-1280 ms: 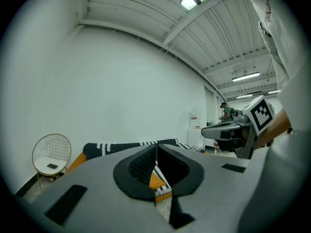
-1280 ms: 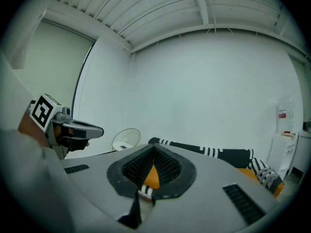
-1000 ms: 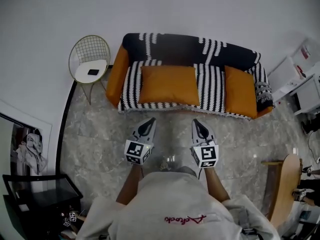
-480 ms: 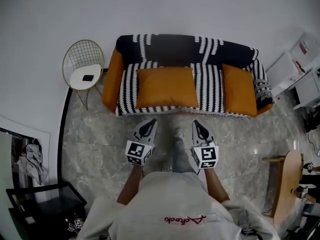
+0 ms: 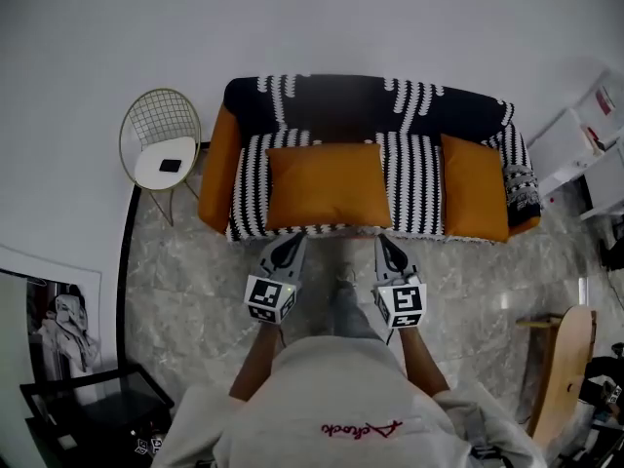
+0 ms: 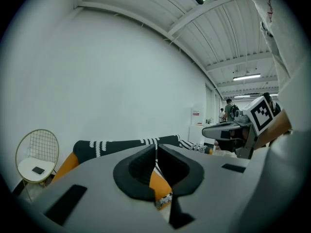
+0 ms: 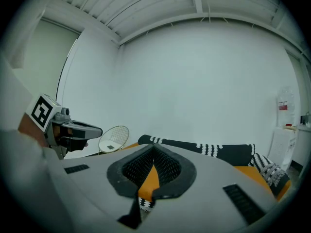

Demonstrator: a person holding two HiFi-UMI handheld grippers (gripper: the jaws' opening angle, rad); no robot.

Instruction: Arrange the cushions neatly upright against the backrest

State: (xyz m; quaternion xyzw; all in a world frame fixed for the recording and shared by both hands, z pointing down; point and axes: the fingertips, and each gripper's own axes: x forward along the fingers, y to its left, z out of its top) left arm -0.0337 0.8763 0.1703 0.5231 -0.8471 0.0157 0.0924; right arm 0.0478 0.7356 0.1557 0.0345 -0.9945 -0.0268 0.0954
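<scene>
Sofa [image 5: 331,105], black-and-white striped cover, orange ends: 12 o'clock, against white wall.
Large orange cushion [image 5: 329,185]: on seat, 12 o'clock, apparently lying flat, front edge near seat front.
Smaller orange cushion [image 5: 474,188]: right end of seat, 2 o'clock, near armrest.
Gold wire chair [image 5: 161,139]: 10 o'clock, just beside sofa.
Left gripper [image 5: 292,240], right gripper [image 5: 383,241]: side by side before sofa front, jaws pressed together, nothing pinched, apart from both cushions.
</scene>
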